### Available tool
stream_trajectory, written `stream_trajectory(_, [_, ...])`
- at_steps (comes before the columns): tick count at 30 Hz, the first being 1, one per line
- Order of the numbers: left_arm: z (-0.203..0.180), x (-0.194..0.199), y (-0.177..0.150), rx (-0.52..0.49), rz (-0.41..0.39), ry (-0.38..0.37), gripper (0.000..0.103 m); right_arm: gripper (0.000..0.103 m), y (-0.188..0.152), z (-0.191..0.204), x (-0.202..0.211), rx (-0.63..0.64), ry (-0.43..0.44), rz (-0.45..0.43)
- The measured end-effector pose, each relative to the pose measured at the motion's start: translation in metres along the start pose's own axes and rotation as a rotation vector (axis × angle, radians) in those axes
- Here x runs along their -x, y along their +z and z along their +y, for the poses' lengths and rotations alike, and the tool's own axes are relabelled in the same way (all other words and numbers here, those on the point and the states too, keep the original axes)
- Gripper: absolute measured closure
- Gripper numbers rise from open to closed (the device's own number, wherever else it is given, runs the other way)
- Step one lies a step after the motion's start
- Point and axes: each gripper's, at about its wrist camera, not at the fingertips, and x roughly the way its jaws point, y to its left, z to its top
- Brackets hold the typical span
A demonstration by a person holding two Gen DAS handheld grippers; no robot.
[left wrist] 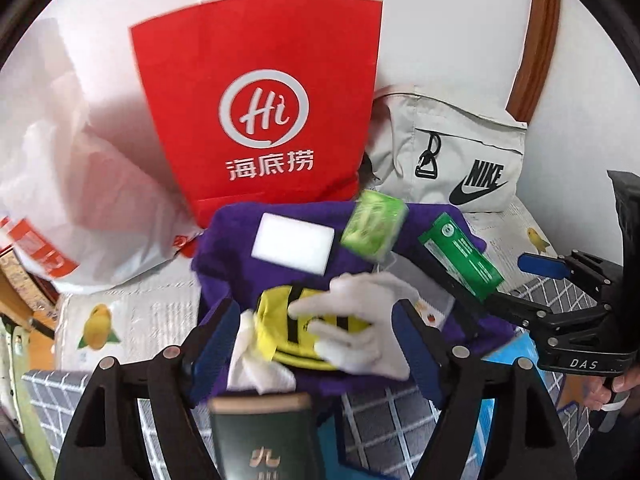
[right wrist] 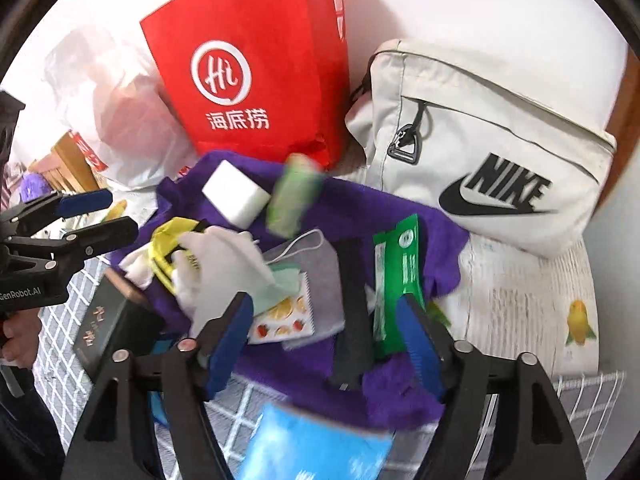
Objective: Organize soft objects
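A purple cloth carries a heap: a white sponge block, a white glove over a yellow and black piece, a green wipes pack, a grey mask. A blurred light green packet is above the cloth, apparently in the air. My left gripper is open around the glove. My right gripper is open and empty above the mask and wipes pack.
A red paper bag stands behind the cloth. A white Nike bag lies at the right, a white plastic bag at the left. A dark green box and a blue packet lie in front.
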Motion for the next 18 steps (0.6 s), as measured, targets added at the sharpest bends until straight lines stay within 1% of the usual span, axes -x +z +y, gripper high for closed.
stream_trajectory(4, [-0.001,0.026,-0.018,0.015,-0.015,0.001,0.023,0.024,-0.018,0.008,0.022,-0.039,-0.012,-0.012])
stream_trajectory(10, [-0.007,0.06,-0.05,0.032,-0.035,0.006,0.022,0.022,-0.046,0.025,0.061,-0.068,-0.037,-0.071])
stream_trajectory(12, [-0.008,0.072,-0.062,0.044,-0.045,0.017,0.021,0.01,-0.055,0.032,0.075,-0.077,-0.045,-0.096])
stream_trajectory(15, [-0.011,0.089,-0.077,0.066,-0.057,0.008,0.021,0.007,-0.068,0.046,0.097,-0.079,-0.051,-0.135])
stream_trajectory(17, [-0.016,0.103,-0.087,0.072,-0.069,0.01,0.02,0.005,-0.077,0.054,0.108,-0.086,-0.051,-0.145])
stream_trajectory(18, [-0.018,0.108,-0.091,0.07,-0.072,0.015,0.018,0.004,-0.081,0.057,0.112,-0.088,-0.054,-0.15])
